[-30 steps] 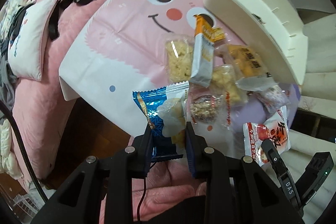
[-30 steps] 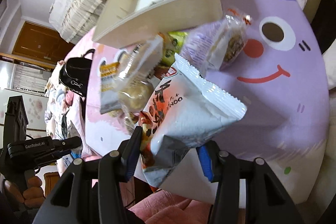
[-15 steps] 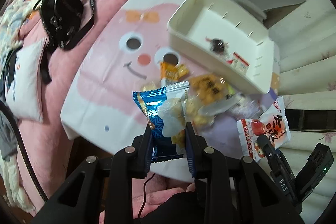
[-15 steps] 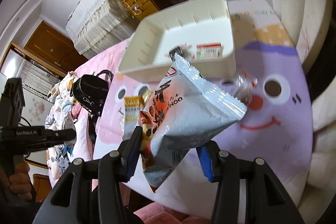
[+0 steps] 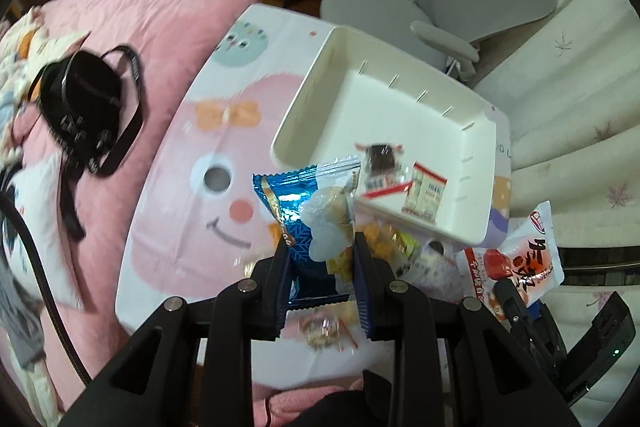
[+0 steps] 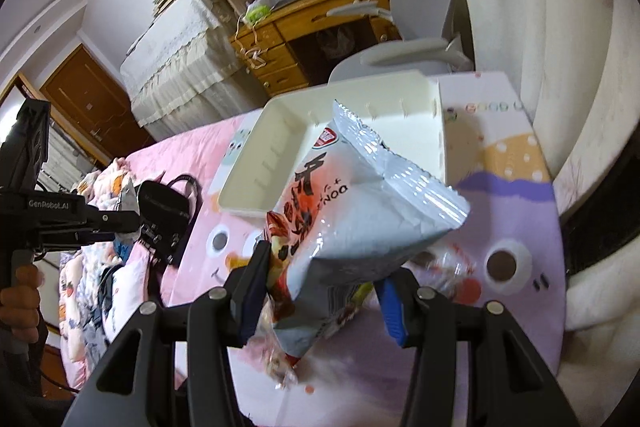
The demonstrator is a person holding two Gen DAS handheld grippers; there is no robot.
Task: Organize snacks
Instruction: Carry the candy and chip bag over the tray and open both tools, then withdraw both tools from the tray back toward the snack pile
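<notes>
My left gripper is shut on a blue snack packet and holds it above the mat, just short of the white tray. Two small packets lie in the tray's near corner. My right gripper is shut on a white and red snack bag, held up in front of the same tray. That bag also shows at the right of the left wrist view. Several loose snacks lie on the mat below the tray, partly hidden by my fingers.
A cartoon-face mat covers a pink bed. A black bag lies on the bed to the left. A grey chair and a wooden desk stand behind the tray. White curtains hang at the right.
Both grippers have risen with their packets and tilted up toward the tray. The tray's inside is in sight now and the loose snacks have dropped low in both views.
</notes>
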